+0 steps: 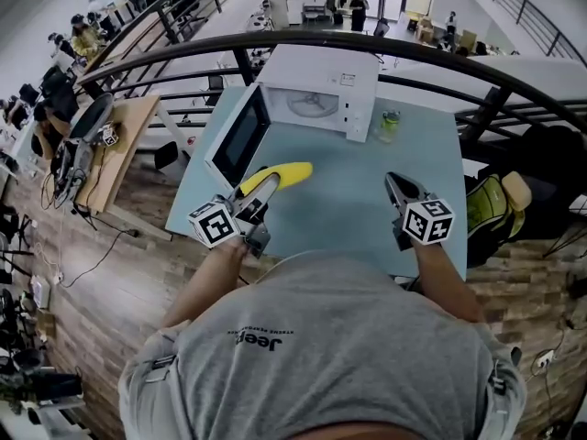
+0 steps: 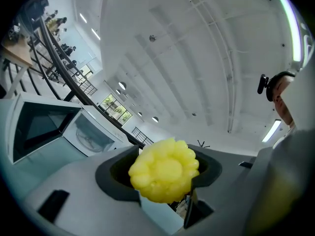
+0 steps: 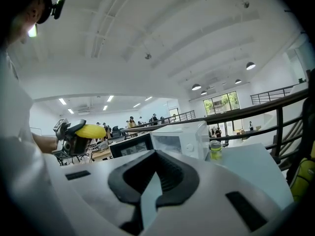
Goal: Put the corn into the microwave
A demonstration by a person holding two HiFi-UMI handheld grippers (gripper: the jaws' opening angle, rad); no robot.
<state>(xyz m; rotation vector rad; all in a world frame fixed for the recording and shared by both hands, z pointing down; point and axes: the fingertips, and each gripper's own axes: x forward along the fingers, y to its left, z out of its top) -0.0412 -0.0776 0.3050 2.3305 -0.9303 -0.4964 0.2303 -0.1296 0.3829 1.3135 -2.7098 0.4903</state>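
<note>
A yellow corn cob (image 1: 286,176) is held level above the pale blue table (image 1: 348,211), with my left gripper (image 1: 260,191) shut on it. In the left gripper view the cob's end (image 2: 165,170) fills the space between the dark pads. The white microwave (image 1: 316,97) stands at the table's far edge, its door (image 1: 240,136) swung open to the left, just beyond the cob. My right gripper (image 1: 394,183) hovers over the table's right half, shut and empty (image 3: 155,154). From the right gripper view I see the corn (image 3: 90,131) at left and the microwave (image 3: 179,140).
A small bottle (image 1: 390,125) with yellow-green contents stands right of the microwave. A black curved railing (image 1: 367,44) runs behind the table. A wooden desk (image 1: 119,145) lies to the left and a yellow-green bag (image 1: 491,204) on the floor to the right.
</note>
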